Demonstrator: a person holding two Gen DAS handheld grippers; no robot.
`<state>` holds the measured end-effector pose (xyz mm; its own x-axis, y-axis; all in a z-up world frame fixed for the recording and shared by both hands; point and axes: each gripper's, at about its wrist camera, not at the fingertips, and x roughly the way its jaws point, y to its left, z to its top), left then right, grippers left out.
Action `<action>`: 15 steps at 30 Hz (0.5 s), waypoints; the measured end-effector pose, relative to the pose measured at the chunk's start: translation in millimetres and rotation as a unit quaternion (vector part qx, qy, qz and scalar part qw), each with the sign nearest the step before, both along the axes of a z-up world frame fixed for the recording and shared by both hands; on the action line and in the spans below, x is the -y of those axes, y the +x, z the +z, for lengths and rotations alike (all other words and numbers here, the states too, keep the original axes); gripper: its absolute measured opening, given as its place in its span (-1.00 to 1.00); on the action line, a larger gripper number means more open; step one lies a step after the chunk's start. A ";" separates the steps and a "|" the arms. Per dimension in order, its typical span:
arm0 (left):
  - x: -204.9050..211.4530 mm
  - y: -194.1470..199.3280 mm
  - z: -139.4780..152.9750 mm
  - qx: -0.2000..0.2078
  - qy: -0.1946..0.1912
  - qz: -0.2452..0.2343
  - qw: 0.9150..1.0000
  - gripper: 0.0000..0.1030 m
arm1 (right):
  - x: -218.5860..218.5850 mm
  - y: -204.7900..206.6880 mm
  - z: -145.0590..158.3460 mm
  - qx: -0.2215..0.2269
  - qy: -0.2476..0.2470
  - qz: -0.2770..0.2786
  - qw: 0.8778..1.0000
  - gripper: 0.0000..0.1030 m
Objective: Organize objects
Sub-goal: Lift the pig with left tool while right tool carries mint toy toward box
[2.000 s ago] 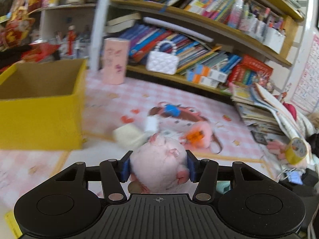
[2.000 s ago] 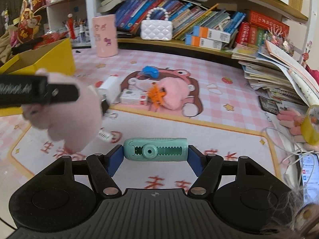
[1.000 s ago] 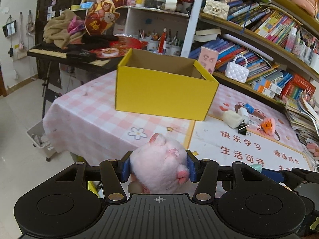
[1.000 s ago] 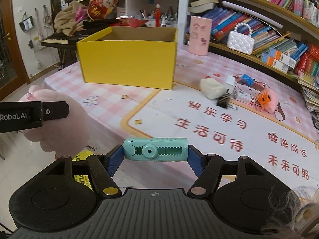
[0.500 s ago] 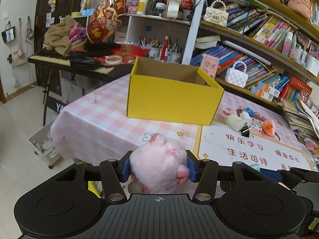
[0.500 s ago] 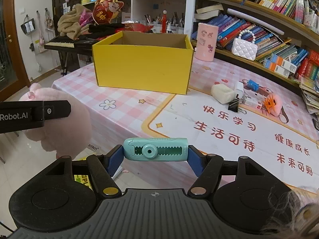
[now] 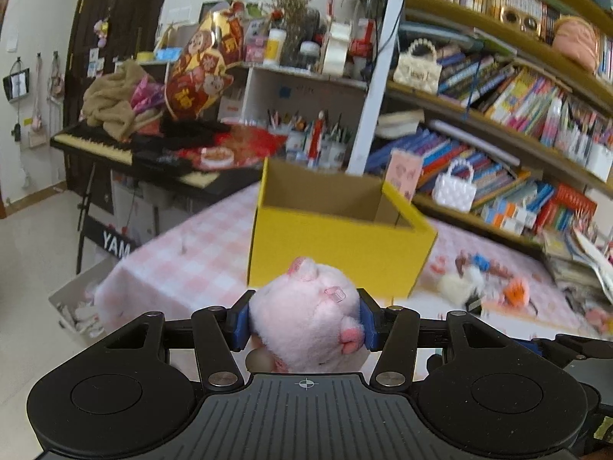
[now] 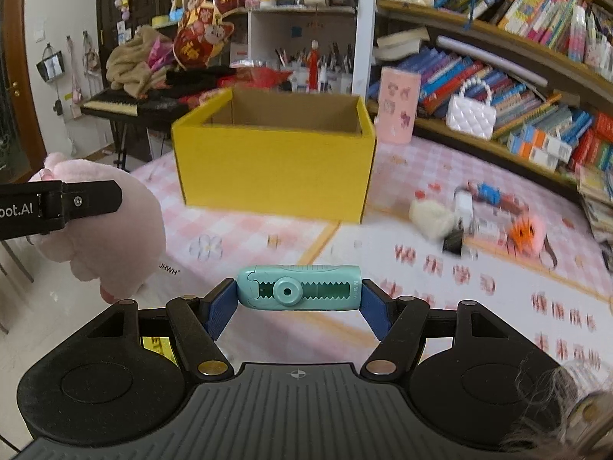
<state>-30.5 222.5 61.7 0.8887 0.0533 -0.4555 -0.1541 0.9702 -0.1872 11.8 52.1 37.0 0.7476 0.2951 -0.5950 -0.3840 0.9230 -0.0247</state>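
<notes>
My left gripper [image 7: 304, 318] is shut on a pink plush pig [image 7: 306, 318], held in the air in front of the table's near edge. In the right wrist view the same pig [image 8: 111, 230] hangs at the left, clamped by a black finger [image 8: 76, 201]. My right gripper [image 8: 299, 299] is shut on a teal toothed clip-like case [image 8: 299, 287], gripped by its two ends. An open yellow cardboard box [image 7: 337, 245] [image 8: 276, 153] stands on the pink checked tablecloth ahead of both grippers; its inside looks bare as far as I can see.
Small items lie right of the box: a cream plush [image 8: 431, 212], a black binder clip [image 8: 454, 245], an orange-and-pink toy [image 8: 526, 232], a blue piece [image 8: 488, 191]. A pink cup [image 8: 398, 105] and white handbag [image 8: 471, 115] stand by the bookshelves. A keyboard [image 7: 115, 145] stands left, off the table.
Both grippers have risen and come closer to the yellow box, which now looms larger; more of its open top shows. Both grips are unchanged.
</notes>
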 end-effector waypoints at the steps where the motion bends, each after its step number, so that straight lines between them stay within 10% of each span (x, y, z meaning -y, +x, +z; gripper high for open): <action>1: -0.5 5.6 3.6 0.007 0.003 0.001 1.000 0.00 | -1.1 5.7 4.0 0.007 0.000 0.003 1.000 0.29; 15: 1.9 123.6 39.4 0.045 0.043 0.016 0.998 0.01 | -20.2 134.7 46.8 0.076 -0.005 0.055 0.996 0.29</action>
<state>93.1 220.6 101.1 0.9227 0.1182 -0.3671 -0.1721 0.9780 -0.1177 146.5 72.3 83.9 0.7928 0.3743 -0.4810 -0.4734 0.8752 -0.0992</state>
